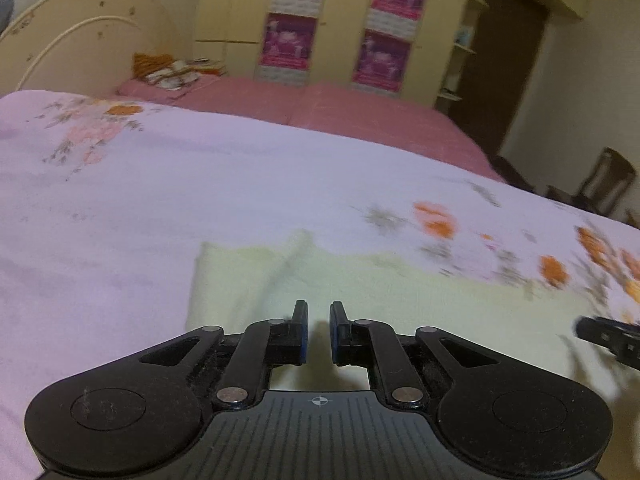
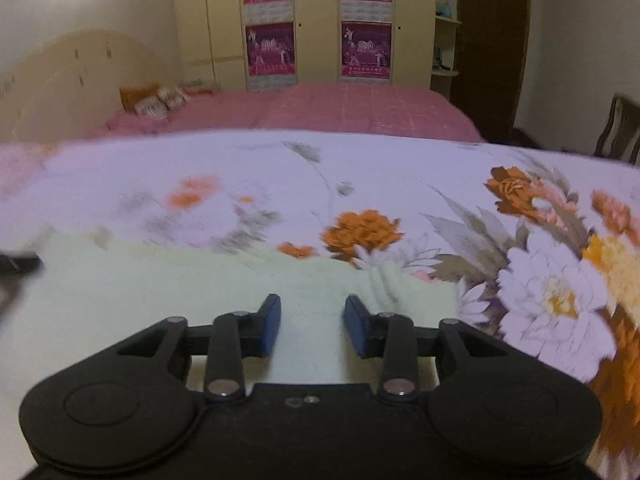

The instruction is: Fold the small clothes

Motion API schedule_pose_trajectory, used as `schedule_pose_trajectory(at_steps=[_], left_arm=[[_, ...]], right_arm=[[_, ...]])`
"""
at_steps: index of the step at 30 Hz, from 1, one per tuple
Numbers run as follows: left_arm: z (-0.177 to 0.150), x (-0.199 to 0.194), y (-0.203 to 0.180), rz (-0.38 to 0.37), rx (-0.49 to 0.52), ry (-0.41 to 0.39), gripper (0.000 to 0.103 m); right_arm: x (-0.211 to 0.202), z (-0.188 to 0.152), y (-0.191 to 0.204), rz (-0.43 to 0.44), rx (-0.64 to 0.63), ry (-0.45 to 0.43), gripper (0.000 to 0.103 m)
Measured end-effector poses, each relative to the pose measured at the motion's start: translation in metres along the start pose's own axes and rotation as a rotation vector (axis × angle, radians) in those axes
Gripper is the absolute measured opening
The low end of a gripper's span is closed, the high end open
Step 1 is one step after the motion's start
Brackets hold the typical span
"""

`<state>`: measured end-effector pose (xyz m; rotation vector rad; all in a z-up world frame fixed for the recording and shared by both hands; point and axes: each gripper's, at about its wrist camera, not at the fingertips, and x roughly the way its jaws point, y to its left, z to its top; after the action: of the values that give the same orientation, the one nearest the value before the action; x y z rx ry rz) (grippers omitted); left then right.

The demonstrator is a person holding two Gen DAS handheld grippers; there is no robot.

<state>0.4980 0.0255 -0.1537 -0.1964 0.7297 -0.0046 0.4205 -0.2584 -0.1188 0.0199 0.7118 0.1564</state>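
Note:
A pale yellow-green small garment (image 1: pixel 360 284) lies flat on the lilac flowered bedspread (image 1: pixel 160 184). My left gripper (image 1: pixel 319 312) hovers over its left part with the jaws slightly apart and nothing between them. In the right wrist view the same garment (image 2: pixel 160 292) spreads under my right gripper (image 2: pixel 312 306), which is open and empty above the garment's right part, near its right edge. The right gripper's tip shows at the right edge of the left wrist view (image 1: pixel 608 336). The left gripper's tip shows at the left edge of the right wrist view (image 2: pixel 16 264).
The bedspread (image 2: pixel 360 172) has orange and white flower prints (image 2: pixel 552 280) to the right. Beyond lies a pink bed (image 1: pixel 320 108) with pillows (image 1: pixel 168 72) and a cream headboard (image 1: pixel 80 28). A wardrobe with purple posters (image 2: pixel 316 20), a dark door (image 1: pixel 508 64) and a chair (image 1: pixel 604 180) stand behind.

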Motion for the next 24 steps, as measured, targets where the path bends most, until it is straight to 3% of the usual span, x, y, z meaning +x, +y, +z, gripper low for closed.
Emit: schedule_pose_trajectory(at_steps=[3, 7, 8, 13, 17, 22, 24], left_arm=[[-0.011, -0.015, -0.008, -0.038, 0.003, 0.033, 0.009], [-0.029, -0.022, -0.026, -0.053, 0.078, 0.057, 0.012], [-0.032, -0.023, -0.027, -0.05, 0.077, 0.056, 0.018], [-0.038, -0.023, -0.019, -0.049, 0.094, 0.051, 0.021], [-0.038, -0.026, -0.018, -0.029, 0.085, 0.055, 0.021], [-0.038, -0.034, -0.025, 0.008, 0.097, 0.062, 0.021], [-0.04, -0.043, -0.025, 0.022, 0.093, 0.049, 0.023]], right_arm=[[-0.02, -0.006, 0.017, 0.055, -0.007, 0.0, 0.036], [-0.028, -0.018, 0.045, 0.105, -0.051, 0.02, 0.034], [-0.028, -0.022, 0.05, 0.104, -0.068, 0.028, 0.034], [-0.023, -0.04, 0.046, 0.005, -0.13, 0.038, 0.035], [-0.027, -0.038, 0.022, -0.063, -0.069, 0.051, 0.035], [-0.039, -0.038, 0.02, -0.073, -0.044, 0.074, 0.038], [-0.051, -0.039, 0.025, -0.038, -0.022, 0.06, 0.038]])
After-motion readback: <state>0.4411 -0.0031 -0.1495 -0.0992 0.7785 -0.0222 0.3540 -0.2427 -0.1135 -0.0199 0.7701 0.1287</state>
